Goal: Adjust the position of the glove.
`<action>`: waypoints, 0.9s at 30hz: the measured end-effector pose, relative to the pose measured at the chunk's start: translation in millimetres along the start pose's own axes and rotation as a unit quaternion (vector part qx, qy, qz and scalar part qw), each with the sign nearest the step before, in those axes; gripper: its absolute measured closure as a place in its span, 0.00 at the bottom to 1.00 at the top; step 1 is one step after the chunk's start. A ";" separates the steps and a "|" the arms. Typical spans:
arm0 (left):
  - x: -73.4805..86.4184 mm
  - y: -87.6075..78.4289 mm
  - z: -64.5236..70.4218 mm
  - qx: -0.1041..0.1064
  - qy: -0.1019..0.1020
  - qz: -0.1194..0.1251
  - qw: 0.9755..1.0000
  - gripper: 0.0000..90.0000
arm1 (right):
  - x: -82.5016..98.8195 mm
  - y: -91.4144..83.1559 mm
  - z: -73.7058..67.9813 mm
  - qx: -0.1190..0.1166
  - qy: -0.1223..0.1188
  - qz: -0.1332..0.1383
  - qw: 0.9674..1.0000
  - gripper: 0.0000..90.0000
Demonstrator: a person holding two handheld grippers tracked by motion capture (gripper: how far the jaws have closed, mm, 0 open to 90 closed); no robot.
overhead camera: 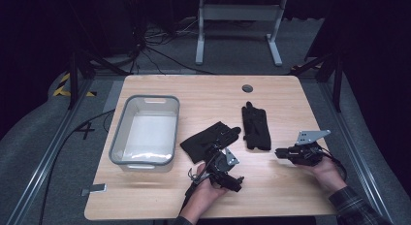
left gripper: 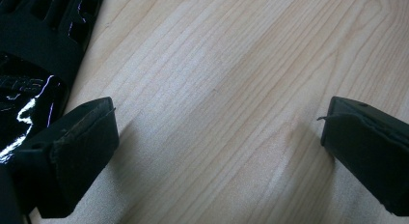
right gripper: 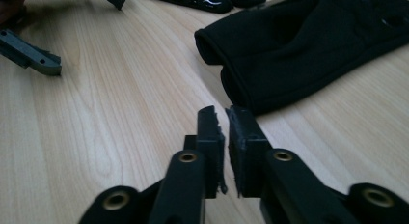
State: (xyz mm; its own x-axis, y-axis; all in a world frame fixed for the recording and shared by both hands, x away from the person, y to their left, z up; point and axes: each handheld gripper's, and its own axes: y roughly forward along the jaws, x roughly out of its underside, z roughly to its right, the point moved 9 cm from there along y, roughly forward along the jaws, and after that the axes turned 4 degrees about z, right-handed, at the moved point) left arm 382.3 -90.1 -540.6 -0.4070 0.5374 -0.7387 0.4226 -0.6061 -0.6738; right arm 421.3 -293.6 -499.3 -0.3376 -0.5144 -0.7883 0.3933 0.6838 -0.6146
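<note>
Two black gloves lie on the wooden table (overhead camera: 271,191). One glove (overhead camera: 211,138) is crumpled at the centre; the other glove (overhead camera: 256,123) lies flat to its right. My left gripper (overhead camera: 219,159) rests just in front of the crumpled glove (left gripper: 34,50), which is at the upper left of its view. Its jaws (left gripper: 219,122) stand wide open over bare wood. My right gripper (overhead camera: 279,152) points left, near the flat glove's cuff (right gripper: 308,45). In its own view the right gripper (right gripper: 225,119) is shut with nothing between the pads, a short way from that cuff.
A grey plastic bin (overhead camera: 145,130) stands at the table's left, with something pale and flat on its floor. A round cable port (overhead camera: 247,88) sits near the far edge. Part of the left gripper (right gripper: 34,52) lies at the left of the right gripper view.
</note>
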 end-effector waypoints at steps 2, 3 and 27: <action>0.0 0.0 0.0 0.000 0.000 0.000 1.000 0.00 | -4.7 4.2 1.0 0.001 -0.006 -0.002 1.000 1.00; -0.1 0.0 -0.1 0.000 0.000 0.000 1.000 0.00 | -6.6 6.6 1.5 0.000 -0.007 -0.002 1.000 1.00; 0.2 -0.3 0.1 -0.001 0.000 0.000 1.000 0.00 | -45.0 55.8 12.0 -0.012 -0.027 0.015 0.999 1.00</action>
State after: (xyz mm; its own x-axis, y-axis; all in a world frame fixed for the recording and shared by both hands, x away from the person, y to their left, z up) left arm 382.0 -89.8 -540.6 -0.4072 0.5371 -0.7387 0.4237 -0.6055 -0.6738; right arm 468.7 -238.5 -498.5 -0.2788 -0.5209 -0.8068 0.3810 0.7112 -0.5908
